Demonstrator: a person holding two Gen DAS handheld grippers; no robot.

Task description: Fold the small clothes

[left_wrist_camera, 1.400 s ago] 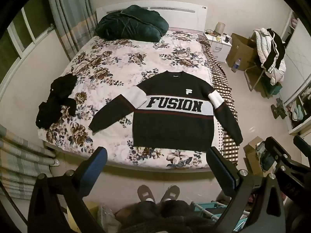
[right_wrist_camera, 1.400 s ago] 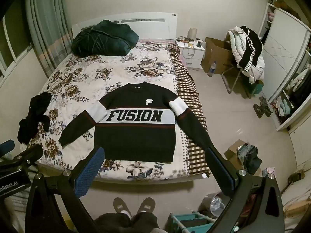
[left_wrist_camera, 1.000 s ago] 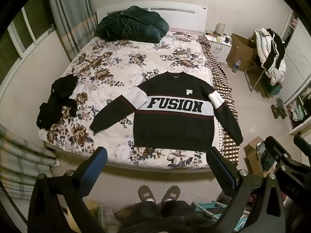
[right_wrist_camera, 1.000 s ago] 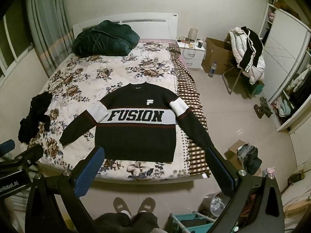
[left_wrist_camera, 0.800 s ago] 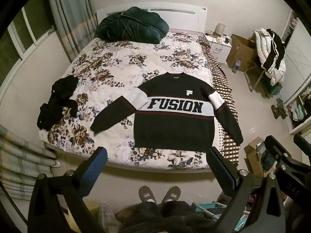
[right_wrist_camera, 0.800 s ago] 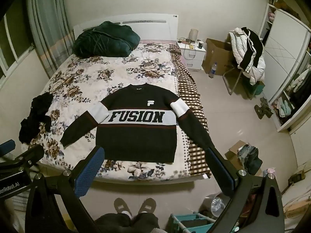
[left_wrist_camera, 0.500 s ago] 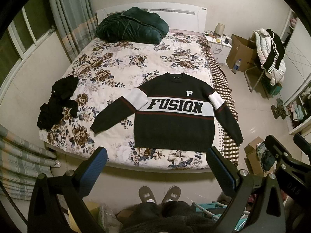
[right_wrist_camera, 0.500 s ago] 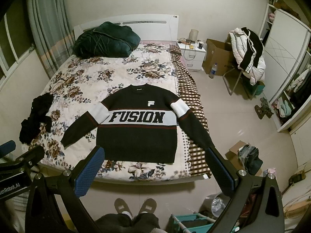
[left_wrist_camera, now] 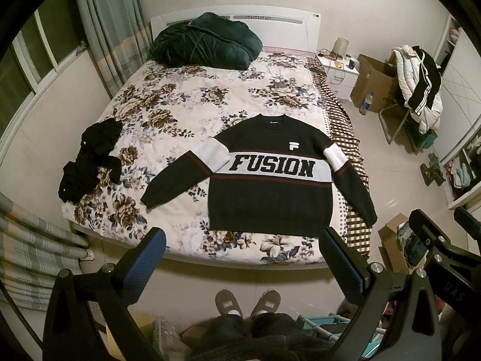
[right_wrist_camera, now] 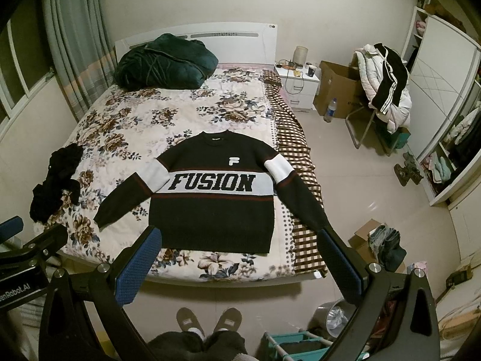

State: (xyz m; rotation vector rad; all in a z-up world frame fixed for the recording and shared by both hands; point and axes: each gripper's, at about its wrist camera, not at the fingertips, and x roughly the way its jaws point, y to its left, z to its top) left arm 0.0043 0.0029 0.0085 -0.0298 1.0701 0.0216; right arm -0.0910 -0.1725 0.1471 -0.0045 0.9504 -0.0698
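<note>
A black sweater (left_wrist_camera: 270,198) with a white "FUSION" band lies flat and face up near the foot of the floral bed (left_wrist_camera: 186,111), sleeves spread; it also shows in the right wrist view (right_wrist_camera: 210,210). Its right sleeve hangs over the checked bed edge. My left gripper (left_wrist_camera: 240,249) is open and empty, held high above the floor short of the bed's foot. My right gripper (right_wrist_camera: 237,246) is open and empty at a similar height. A crumpled black garment (left_wrist_camera: 90,159) lies at the bed's left edge (right_wrist_camera: 55,177).
A dark green duvet (left_wrist_camera: 204,45) is piled at the headboard. A nightstand (right_wrist_camera: 297,87), a cardboard box (right_wrist_camera: 336,90) and a chair with jackets (right_wrist_camera: 384,90) stand to the right. Small boxes (right_wrist_camera: 381,240) and a teal rack (right_wrist_camera: 288,343) are on the floor. My slippered feet (right_wrist_camera: 207,319) are below.
Both views have drifted slightly, so the bed and sweater sit a little lower in frame. Both grippers stay open; the sweater has not moved.
</note>
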